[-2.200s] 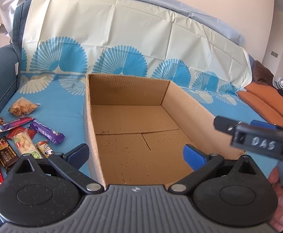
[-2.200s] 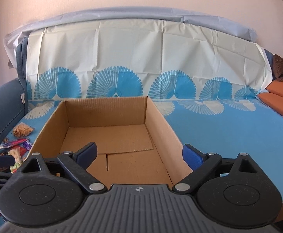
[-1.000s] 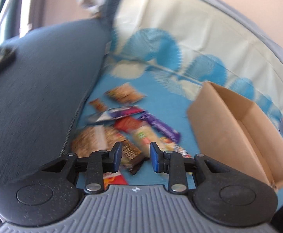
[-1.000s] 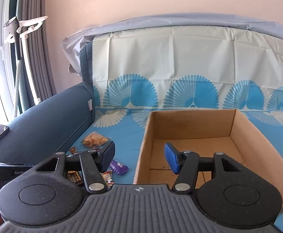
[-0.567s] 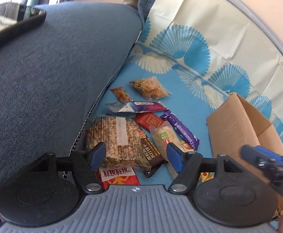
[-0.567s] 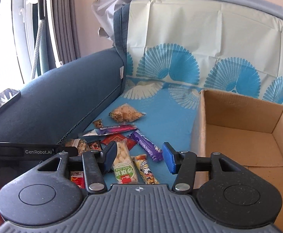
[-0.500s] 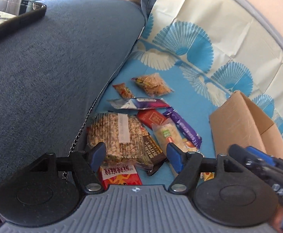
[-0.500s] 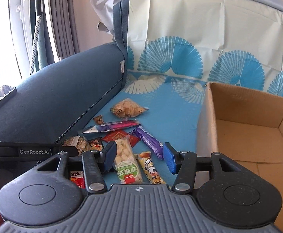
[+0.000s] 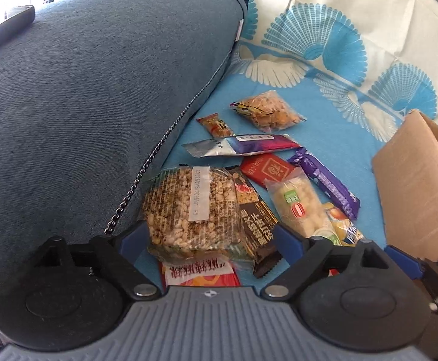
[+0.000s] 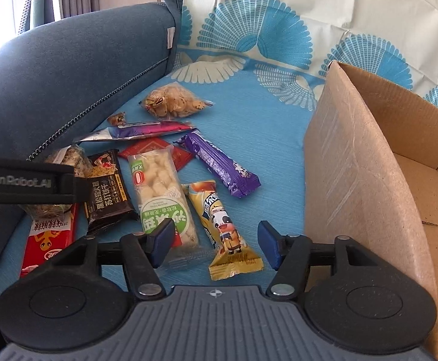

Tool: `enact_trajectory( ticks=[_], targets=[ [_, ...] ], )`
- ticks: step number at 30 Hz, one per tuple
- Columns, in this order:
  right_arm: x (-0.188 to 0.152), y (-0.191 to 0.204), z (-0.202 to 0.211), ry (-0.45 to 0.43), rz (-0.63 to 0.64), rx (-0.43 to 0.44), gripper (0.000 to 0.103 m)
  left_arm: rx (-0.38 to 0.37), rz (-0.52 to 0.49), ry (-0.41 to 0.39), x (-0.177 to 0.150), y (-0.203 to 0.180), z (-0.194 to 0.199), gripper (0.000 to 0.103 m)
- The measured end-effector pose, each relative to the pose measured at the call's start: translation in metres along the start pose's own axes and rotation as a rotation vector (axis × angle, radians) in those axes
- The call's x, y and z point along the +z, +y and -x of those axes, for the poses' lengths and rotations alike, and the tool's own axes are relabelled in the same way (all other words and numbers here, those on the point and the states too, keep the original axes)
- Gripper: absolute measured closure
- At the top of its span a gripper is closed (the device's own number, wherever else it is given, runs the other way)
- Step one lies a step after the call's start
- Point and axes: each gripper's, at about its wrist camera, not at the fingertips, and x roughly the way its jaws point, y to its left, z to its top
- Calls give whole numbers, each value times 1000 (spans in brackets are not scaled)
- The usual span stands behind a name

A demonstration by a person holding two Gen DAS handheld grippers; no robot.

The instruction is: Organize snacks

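Left claw (image 9: 206,242) stands wide, nothing held, its blue pads either side of the near end of the rice cake pack (image 9: 190,210). That pack sits at lower centre of the left wrist view, just ahead of the claw, against the sofa arm (image 9: 83,105) and overlapping the dark biscuit bar (image 9: 256,219) on its right. Whether the pads touch the wrapper cannot be told.

Right claw (image 10: 214,242) is also wide and empty. Between its pads, at lower centre of the right wrist view, lies the yellow milk candy bar (image 10: 223,230). Its long axis runs away from the claw, tilted toward upper left, so the pads span its narrow width. The white puffed snack pack (image 10: 161,198) lies alongside on the left, touching or nearly so.

Cardboard box (image 10: 369,180) fills the right of that view, open top, apart from the snacks, which lie on the blue cover (image 10: 264,138).

Judgement: the right claw is nearer the box; each claw is placed over its own item, and a clean close depends on not catching the neighbouring wrapper.
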Motion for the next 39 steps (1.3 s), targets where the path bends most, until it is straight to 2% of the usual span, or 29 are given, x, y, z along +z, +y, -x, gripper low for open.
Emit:
enact_trajectory(
  ticks=[7,13,18,20,22,24,26,28,30,32,33,34,35,39],
  targets=[
    [-1,-2,0,10,3,32,44,66,-8,-33,0,-10,-14,8],
    [-4,-2,3,7,4,72,62,147,-43,-41,-2,-18,-21,10],
    [-8,2,7,-4,42,79,75,210,-45,-54,-4,-17,-23,20],
    [-10,4,7,-1,59,76,82,203,-40,-58,-4,-15,-22,24],
    [-11,4,7,11,63,82,95,184,-19,-70,-4,-11,-19,27],
    [-12,2,9,9,57,93,96,152,7,-83,-4,-6,-14,28],
    [-12,2,13,2,52,98,99,136,15,-98,-4,-4,-7,35],
    [-12,2,18,-4,48,105,101,75,42,-137,-5,1,4,35],
    [-13,4,25,-9,48,112,102,51,30,-149,-5,3,13,44],
    [-14,6,33,-11,52,122,103,-6,38,-149,-6,7,21,48],
    [-15,8,38,-13,55,128,103,-32,37,-140,-6,9,24,59],
    [-16,9,43,-15,61,133,103,-48,33,-119,-5,10,26,77],
    [-18,10,48,-17,69,138,103,-74,36,-94,-4,12,27,103],
    [-21,14,68,-16,99,165,103,-169,6,-23,-3,15,34,103]
  ],
)
